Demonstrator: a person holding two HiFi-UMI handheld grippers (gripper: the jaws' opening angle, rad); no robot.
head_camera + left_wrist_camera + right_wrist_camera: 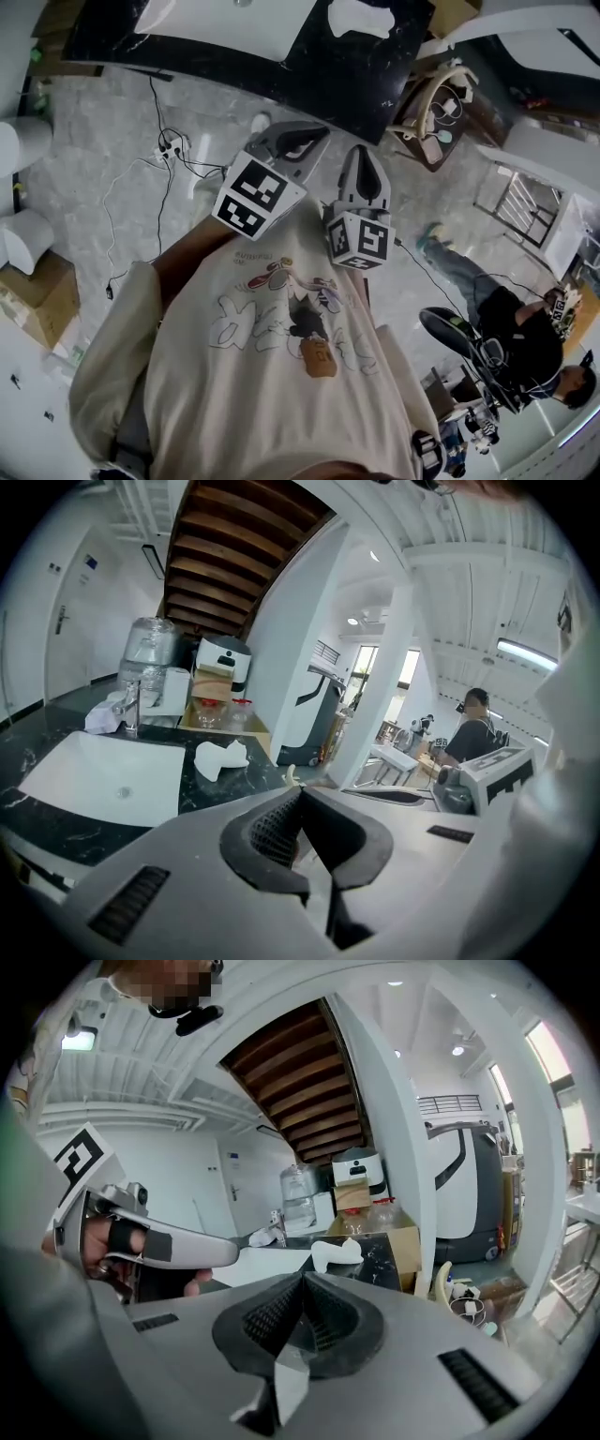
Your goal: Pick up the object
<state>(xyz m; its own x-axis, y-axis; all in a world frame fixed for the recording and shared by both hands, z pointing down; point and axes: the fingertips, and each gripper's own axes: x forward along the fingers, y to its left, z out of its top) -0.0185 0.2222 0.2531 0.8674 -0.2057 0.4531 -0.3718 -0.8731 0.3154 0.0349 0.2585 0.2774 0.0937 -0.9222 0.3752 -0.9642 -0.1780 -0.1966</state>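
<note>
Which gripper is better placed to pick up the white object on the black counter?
Right, probably. In its own view the white object sits almost straight ahead of the right gripper; for the left gripper it lies off to the side. Both are shut and empty, not yet at the counter.

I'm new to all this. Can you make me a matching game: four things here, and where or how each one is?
Things:
1. white cloth
2. water jug
3. power strip
4. right tool

Matches:
A. on the floor
B. jaws closed, empty
C. on the dark counter beside the sink
D. behind the tap

Pairs: 1-C, 2-D, 3-A, 4-B
</note>
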